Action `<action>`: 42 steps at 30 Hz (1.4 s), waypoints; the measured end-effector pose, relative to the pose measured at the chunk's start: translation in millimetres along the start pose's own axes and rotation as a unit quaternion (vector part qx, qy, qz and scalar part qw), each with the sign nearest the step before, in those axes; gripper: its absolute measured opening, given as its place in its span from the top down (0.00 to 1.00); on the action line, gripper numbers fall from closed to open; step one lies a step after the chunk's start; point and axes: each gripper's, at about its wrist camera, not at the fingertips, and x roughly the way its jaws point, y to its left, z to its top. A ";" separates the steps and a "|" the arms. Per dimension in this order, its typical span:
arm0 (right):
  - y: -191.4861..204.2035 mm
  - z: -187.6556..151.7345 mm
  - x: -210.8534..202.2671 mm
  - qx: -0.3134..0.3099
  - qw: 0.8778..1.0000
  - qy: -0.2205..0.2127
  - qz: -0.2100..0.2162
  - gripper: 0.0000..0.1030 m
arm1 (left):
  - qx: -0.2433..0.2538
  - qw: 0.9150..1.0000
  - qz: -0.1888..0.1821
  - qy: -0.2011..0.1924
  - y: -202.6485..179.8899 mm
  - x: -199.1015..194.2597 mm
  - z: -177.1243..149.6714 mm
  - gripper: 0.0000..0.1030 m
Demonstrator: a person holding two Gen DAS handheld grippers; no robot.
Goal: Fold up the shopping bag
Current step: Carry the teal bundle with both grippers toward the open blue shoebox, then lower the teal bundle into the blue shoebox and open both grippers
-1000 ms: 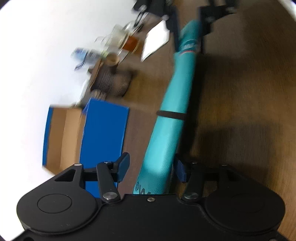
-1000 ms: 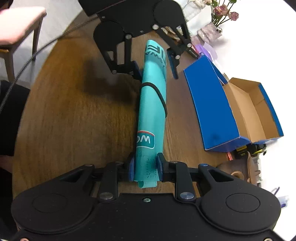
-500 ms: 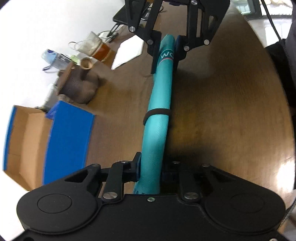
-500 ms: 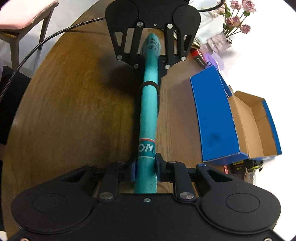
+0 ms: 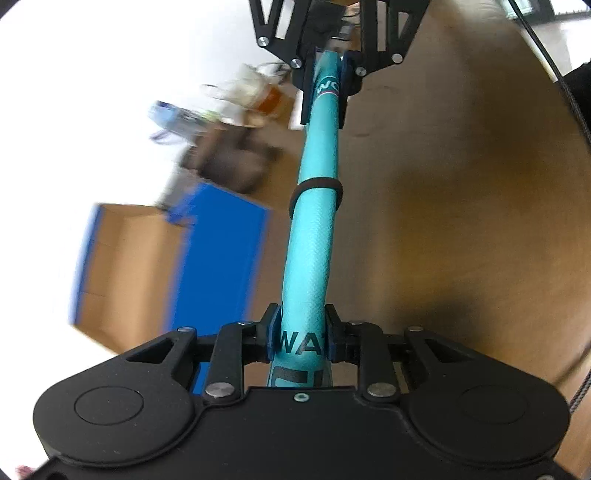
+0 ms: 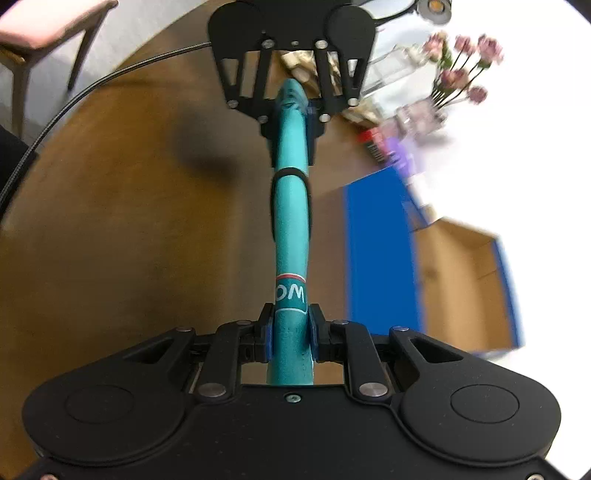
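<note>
The teal shopping bag (image 5: 310, 243), rolled into a long narrow tube with a black band (image 5: 316, 184) around its middle, hangs stretched between both grippers above the wooden table (image 5: 461, 221). My left gripper (image 5: 301, 332) has its jaws closing, and the pads press on the end printed with dark letters. At the far end my right gripper (image 5: 325, 88) is shut on the bag. In the right wrist view the bag (image 6: 291, 229) runs from my right gripper (image 6: 290, 336), clamped beside the white logo, up to the left gripper (image 6: 291, 125).
A blue box lid (image 5: 218, 258) and an open cardboard box (image 5: 125, 269) lie to one side of the bag. Glasses, a bottle and a brown ornament stand behind them. Pink flowers (image 6: 461, 66), a chair (image 6: 44, 26) and a black cable (image 6: 92, 88) edge the table.
The left jaws, open around the bag's end a second ago, have closed onto it. Both grippers have risen and the bag is pulled straighter and thinner between them.
</note>
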 end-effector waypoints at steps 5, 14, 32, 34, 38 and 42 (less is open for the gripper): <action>-103.6 9.3 22.0 0.006 0.999 0.005 -0.046 0.81 | -0.018 0.999 0.043 -0.003 98.3 28.6 -17.7 0.74; -215.9 -28.3 183.4 0.092 0.994 0.044 -0.029 0.81 | -0.101 0.993 0.051 0.044 192.9 166.8 -57.2 0.61; -245.6 -79.4 316.8 0.147 0.983 0.103 0.040 0.71 | -0.101 0.992 0.036 0.061 204.1 264.7 -87.0 0.40; -252.3 -78.6 310.9 0.152 0.985 0.086 0.011 0.71 | -0.094 0.991 0.048 0.076 200.9 271.7 -89.4 0.40; -255.7 -74.2 300.5 0.144 0.987 0.071 -0.004 0.70 | -0.094 0.992 0.039 0.071 204.1 266.1 -80.9 0.40; -242.5 -65.5 278.7 0.147 0.987 0.063 0.008 0.69 | -0.092 0.992 0.047 0.068 202.9 243.6 -68.8 0.37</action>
